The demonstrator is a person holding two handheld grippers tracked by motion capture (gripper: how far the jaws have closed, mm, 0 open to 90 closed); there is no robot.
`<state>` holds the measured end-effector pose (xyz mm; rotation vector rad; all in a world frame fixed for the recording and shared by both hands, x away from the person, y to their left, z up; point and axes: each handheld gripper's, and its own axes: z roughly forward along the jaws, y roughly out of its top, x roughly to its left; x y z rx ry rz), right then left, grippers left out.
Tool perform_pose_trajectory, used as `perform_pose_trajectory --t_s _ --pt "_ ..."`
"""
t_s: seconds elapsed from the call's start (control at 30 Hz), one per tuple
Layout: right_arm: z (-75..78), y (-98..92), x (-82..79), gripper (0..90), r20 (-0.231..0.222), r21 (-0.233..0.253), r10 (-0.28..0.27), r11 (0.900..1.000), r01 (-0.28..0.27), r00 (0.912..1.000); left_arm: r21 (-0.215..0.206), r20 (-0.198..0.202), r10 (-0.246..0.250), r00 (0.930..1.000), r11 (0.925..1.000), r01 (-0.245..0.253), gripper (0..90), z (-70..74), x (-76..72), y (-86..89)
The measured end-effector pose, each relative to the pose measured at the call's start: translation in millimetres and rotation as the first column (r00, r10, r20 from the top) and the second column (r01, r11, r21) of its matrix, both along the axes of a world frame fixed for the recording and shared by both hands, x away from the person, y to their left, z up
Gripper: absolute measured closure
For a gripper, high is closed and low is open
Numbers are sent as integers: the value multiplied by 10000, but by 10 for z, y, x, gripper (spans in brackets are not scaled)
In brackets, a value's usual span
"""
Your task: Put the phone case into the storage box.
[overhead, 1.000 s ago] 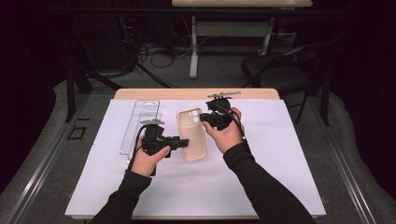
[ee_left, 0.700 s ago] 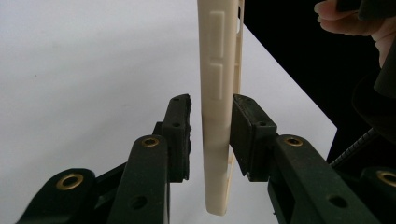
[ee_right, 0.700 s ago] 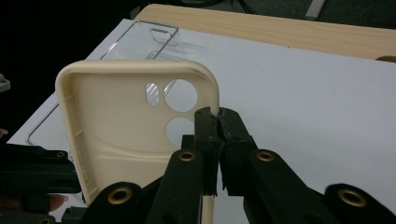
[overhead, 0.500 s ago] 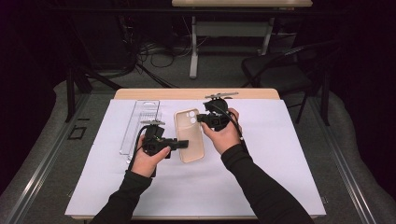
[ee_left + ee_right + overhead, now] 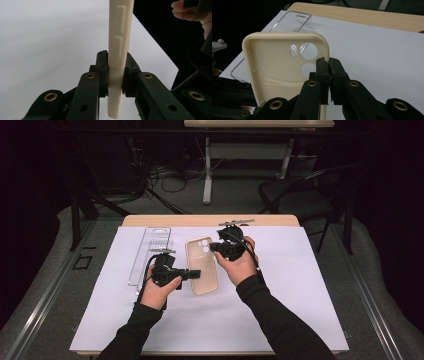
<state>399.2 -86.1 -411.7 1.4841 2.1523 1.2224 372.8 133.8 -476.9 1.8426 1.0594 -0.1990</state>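
Both grippers are pinching the one case (image 5: 201,265). Your left gripper (image 5: 192,274) has its jaws pressed onto the case's long side wall, just below the two raised buttons, as the left gripper view shows (image 5: 115,75). Your right gripper (image 5: 216,247) clamps the opposite wall near the top corner, right beside the camera cut-outs (image 5: 325,66).

That two-sided hold looks deliberate: with a grip on each long edge you can carry the soft shell without it flopping, and you can turn or flex it between your hands. The case hangs between the grippers above the white sheet (image 5: 300,285), open side up; the right gripper view shows it clear of the sheet, with the inner hollow facing that camera.

Behind it, the clear tray (image 5: 150,254) lies flat on the sheet at the left, apart from the case. My guess is that the case either came out of that packaging or is headed back into it.

Compared with a second ago, little has changed: the case has slid slightly toward the left and toward you, and both holds look the same.
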Motion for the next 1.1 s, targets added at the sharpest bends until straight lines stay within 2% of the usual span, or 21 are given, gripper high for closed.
perform_pose_trajectory --t_s 0.33,1.1 --pt "-9 7 1 873 8 -1 34 10000 -34 10000 -129 -238 50 9997 9999 -53 800 -9 9 15" --pt "-21 5 3 870 -57 46 96 9999 -96 9999 -169 -257 -87 9996 9998 82 806 -3 -1 19"
